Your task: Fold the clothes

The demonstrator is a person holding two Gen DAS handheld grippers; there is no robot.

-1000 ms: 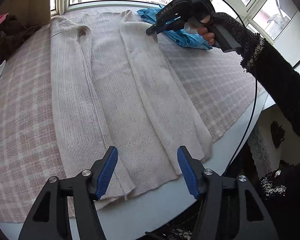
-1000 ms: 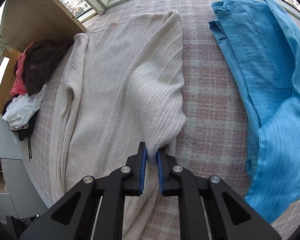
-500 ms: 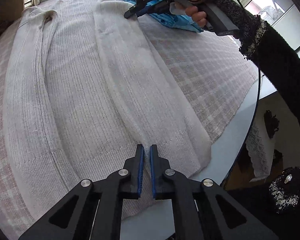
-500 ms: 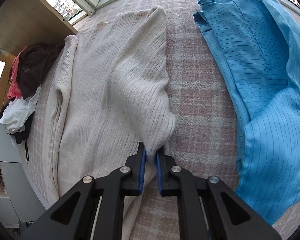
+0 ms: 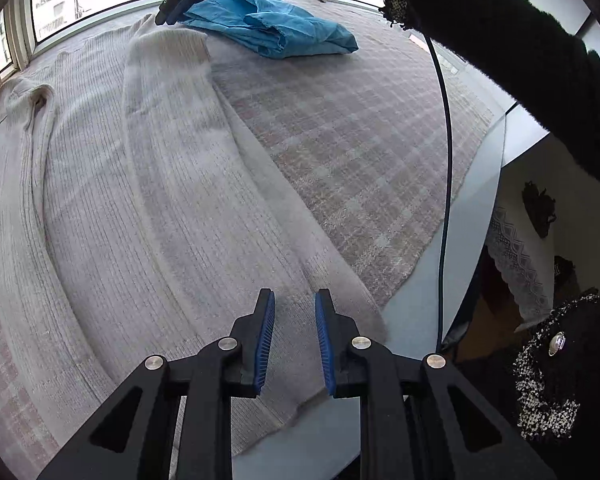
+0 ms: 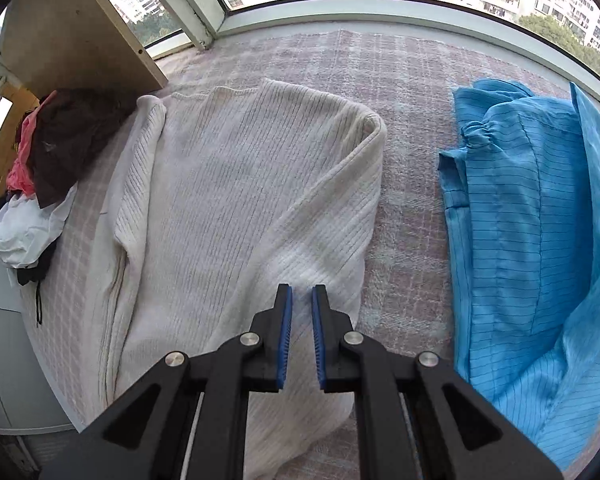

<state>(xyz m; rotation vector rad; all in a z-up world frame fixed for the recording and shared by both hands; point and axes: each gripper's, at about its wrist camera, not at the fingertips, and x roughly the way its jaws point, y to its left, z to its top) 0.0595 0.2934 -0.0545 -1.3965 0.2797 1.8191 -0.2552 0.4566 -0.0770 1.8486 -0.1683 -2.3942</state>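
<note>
The cream sweater [image 5: 148,184] lies flat on the checked cloth [image 5: 360,152] that covers the desk, filling the left and centre of the left wrist view. In the right wrist view its right-hand side [image 6: 332,208] is already laid inward over the body, with the fold edge running from upper right down toward the fingers. So the first lengthwise fold looks done or nearly done. The left side and the crosswise folds are, in my judgement, still to come. A blue garment [image 6: 532,240] lies loosely bunched at the right of that view, well apart from the sweater and apparently not yet folded. A heap of dark, pink and white clothes [image 6: 40,184] sits at the left edge.

The left gripper [image 5: 295,340] hovers over the sweater's hem at the bottom centre of its view. Its fingers stand a little apart with knit showing between them, and the pads do not press on it. The right gripper [image 6: 300,336] has its fingers close together. Sweater fabric shows in the narrow gap, but I cannot tell whether it is pinched.

Against the earlier frames, the left fingers closed from wide and have just been opening again, with nothing clamped. The folded flap now lies further across the body.
</note>
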